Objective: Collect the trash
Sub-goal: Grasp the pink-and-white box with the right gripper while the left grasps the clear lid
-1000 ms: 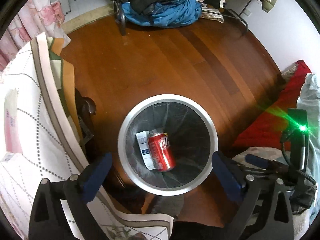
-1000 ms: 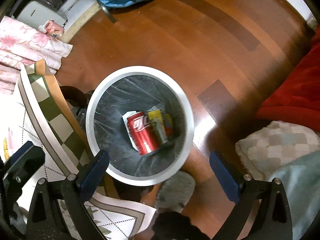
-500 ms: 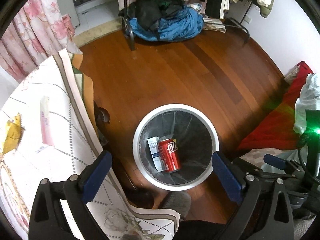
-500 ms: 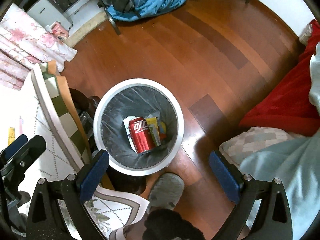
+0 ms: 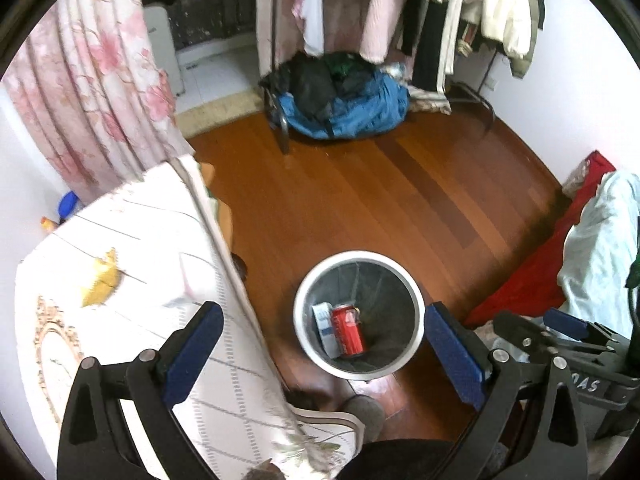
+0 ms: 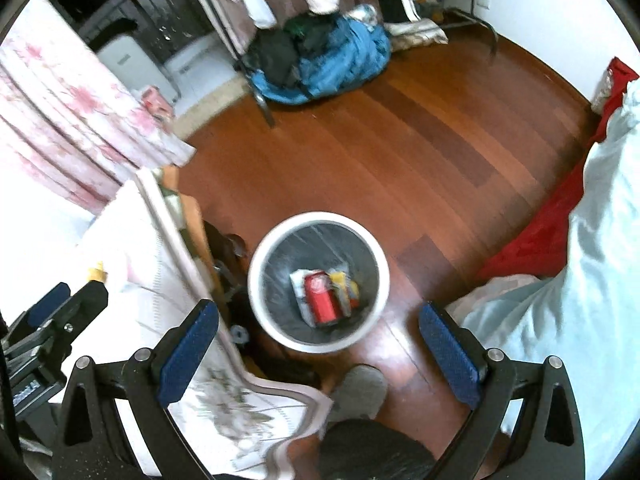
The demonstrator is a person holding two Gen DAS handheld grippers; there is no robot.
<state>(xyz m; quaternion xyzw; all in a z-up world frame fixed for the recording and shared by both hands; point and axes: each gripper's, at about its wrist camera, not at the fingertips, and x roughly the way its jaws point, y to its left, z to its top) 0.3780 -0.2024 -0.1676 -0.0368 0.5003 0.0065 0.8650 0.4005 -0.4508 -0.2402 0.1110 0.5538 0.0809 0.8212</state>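
1. Two grippers are held high above a wooden floor (image 5: 360, 200), both angled down; the left gripper (image 5: 324, 354) is spread wide with nothing between its blue pads (image 5: 194, 350), and the right gripper (image 6: 318, 354) is likewise spread and empty.
2. Between both pairs of fingers a white-rimmed trash bin (image 5: 416, 300) lined with a dark bag is framed, standing on the floor well below the grippers.
3. Inside the bin a red can (image 5: 349, 330) is seen lying on its side, touching a white-and-blue carton (image 5: 323, 328); from the right wrist view yellow wrappers (image 6: 340, 282) are made out just beside the red can (image 6: 322, 298).
4. To the left a table draped in a patterned white cloth (image 5: 132, 264) is seen, its hanging edge close beside the bin; a yellow scrap (image 5: 102, 280) is left lying on the cloth.
5. A grey slipper (image 6: 358, 394) on the person's foot is caught near the bin's near rim.
6. Farther back, a heap of blue and dark clothing (image 5: 344, 100) is piled under a rack of hanging clothes (image 5: 400, 12), and a pink floral curtain (image 5: 92, 92) is noted at the left.
7. On the right, red fabric (image 5: 532, 272) and pale bedding (image 5: 596, 248) are seen bordering the floor.
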